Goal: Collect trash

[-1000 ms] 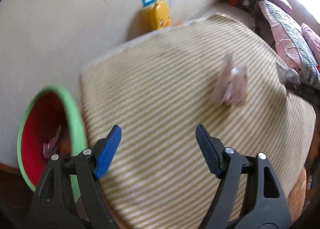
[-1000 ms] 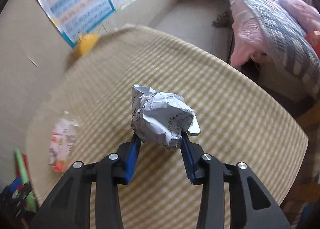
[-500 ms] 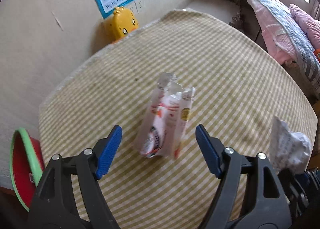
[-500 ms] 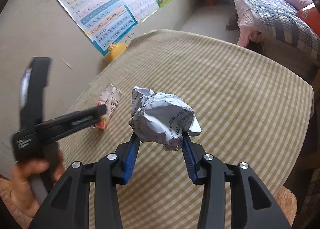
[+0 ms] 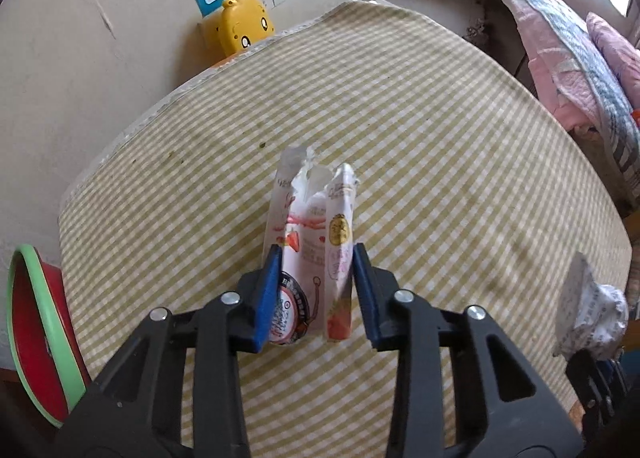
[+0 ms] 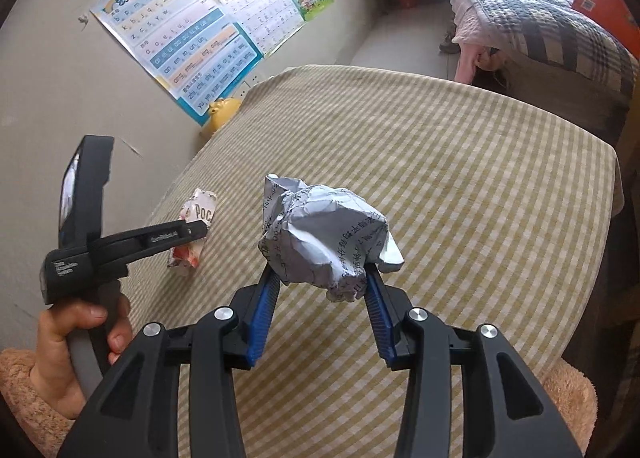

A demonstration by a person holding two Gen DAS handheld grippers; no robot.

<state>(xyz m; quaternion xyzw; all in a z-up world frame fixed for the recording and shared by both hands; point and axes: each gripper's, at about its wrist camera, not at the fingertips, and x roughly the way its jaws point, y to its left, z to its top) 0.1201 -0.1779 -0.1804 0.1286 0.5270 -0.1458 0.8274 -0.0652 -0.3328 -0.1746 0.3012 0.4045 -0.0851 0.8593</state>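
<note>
A torn pink and white snack wrapper lies on the checked tablecloth. My left gripper has closed on its near end, both blue pads against its sides. The right wrist view shows the wrapper with the left gripper on it. My right gripper is shut on a crumpled ball of printed paper, held above the table; the ball also shows at the right edge of the left wrist view.
A red bin with a green rim stands off the table's left edge. A yellow duck-shaped object sits by the wall behind the table. A bed stands to the right. Posters hang on the wall.
My left gripper swung from the bin toward the wrapper, moved in and closed on it. My right gripper kept holding the paper ball, drifting little.
</note>
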